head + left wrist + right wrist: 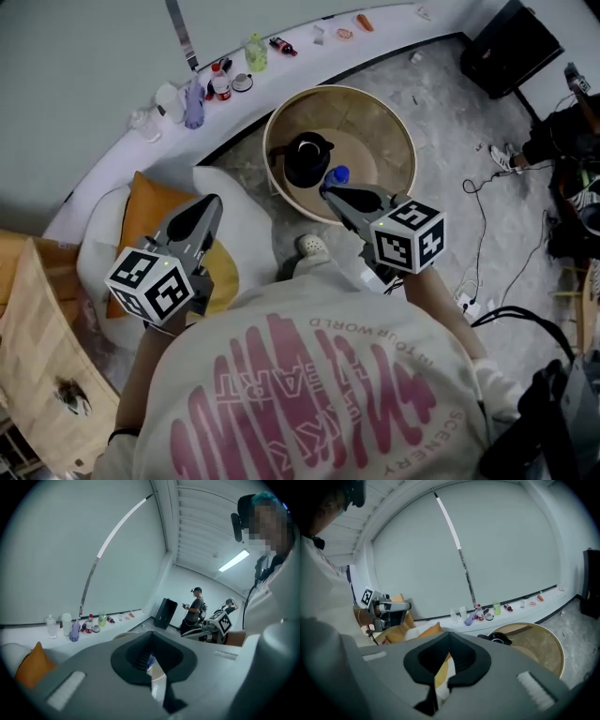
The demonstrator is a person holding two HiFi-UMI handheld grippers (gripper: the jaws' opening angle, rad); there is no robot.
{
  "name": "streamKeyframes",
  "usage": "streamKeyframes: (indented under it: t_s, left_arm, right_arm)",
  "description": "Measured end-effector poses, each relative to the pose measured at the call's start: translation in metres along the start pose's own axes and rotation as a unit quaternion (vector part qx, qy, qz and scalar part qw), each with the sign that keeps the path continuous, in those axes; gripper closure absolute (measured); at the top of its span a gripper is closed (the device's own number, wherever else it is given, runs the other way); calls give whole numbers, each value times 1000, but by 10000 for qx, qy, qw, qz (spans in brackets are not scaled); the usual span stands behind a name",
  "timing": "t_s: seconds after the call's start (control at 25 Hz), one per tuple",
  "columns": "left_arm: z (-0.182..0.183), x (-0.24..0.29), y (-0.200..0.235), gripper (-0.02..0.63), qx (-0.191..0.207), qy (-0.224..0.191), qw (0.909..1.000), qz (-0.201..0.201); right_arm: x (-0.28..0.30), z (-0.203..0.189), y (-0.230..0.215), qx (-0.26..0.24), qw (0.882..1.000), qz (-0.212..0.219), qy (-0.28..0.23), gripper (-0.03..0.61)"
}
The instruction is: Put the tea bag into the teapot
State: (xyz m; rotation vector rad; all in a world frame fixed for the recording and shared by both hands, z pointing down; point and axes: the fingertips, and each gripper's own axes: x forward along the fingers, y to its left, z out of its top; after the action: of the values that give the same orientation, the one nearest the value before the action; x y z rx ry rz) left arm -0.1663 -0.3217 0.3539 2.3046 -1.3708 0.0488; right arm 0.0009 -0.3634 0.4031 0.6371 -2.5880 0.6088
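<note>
Left gripper [210,204] jaws pressed together, right gripper [330,191] likewise, tips near black teapot [307,159]

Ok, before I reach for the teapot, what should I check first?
1. Teapot in reach: ok. The black teapot stands on the round table, just beyond the right gripper.
2. Teapot open: cannot tell; its top is too dark to read.
3. Tea bag held: cannot tell. The right jaws are together. A yellow-white strip shows between them, perhaps only background.
4. Tea bag elsewhere: cannot tell. Only a small blue thing lies by the teapot.
5. Left gripper clear: ok. Its jaws are together, over the white cushion, away from the table.
</note>
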Motion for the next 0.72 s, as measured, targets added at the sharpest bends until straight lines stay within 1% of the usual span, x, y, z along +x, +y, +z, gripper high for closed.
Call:
streamKeyframes:
  t_s: [0.08, 0.16, 0.2, 0.28, 0.4, 0.6, 0.72]
  left_arm:
    - [-13, -1, -4, 594, -30, 170, 9997, -192]
    - [-23, 0, -7, 594, -83, 295, 9989, -344]
    - [-27, 1, -7, 594, -116, 336, 9986, -402]
    - [-30, 1, -6, 594, -176, 389, 9978, -498]
    - [-26, 5, -6, 594, -144, 400, 9971, -627]
    - [-17, 13, -9, 594, -67, 304, 9965, -780]
    - [-11, 17, -7, 594, 55, 279, 9963, -812]
  right_arm:
    - [-5, -9, 10, 238, 9995, -39, -224, 572]
    - [-8, -21, 17, 376, 9989, -121, -238, 572]
    - [-8, -28, 19, 354, 9990, -223, -174, 574]
    - [-9, -39, 25, 151, 9990, -432, -4, 574]
    - [-12, -48, 37, -66, 9988, -467, 110, 574]
    - [-20, -43, 32, 51, 9978, -666, -41, 574]
    - [-23, -39, 27, 11, 9967, -805, -36, 575]
